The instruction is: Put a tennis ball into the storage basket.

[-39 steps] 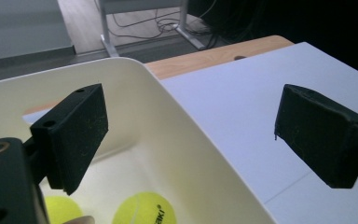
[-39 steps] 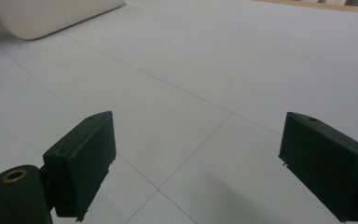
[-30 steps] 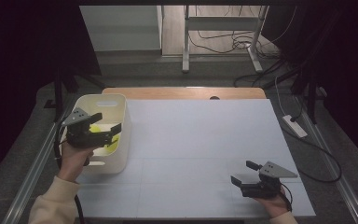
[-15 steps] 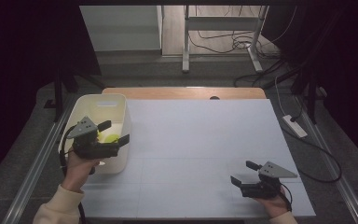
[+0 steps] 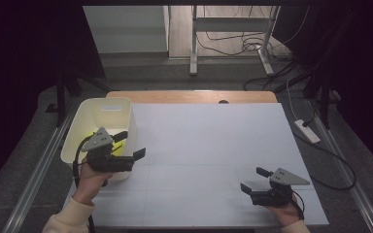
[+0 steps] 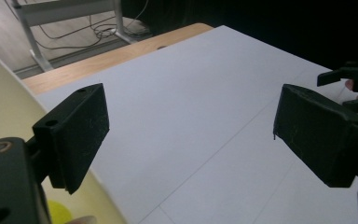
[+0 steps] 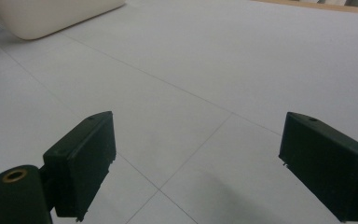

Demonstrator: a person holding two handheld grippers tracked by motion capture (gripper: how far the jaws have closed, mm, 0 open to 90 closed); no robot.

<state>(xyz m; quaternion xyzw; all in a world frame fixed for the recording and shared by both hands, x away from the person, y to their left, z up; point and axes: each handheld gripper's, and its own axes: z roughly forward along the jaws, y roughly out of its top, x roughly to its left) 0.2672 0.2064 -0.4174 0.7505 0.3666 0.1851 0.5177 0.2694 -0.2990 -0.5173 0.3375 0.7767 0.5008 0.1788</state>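
Yellow ball lies in the white bin under your left claw, spread and empty, as is your right claw low over the worktop; next, probably dip in.

Dim surroundings, evenly lit white table, near-view tongs blurred.

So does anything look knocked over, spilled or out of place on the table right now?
Nothing stands out. The bin sits upright at the table's left edge with a yellow thing inside, and nothing is spilled.
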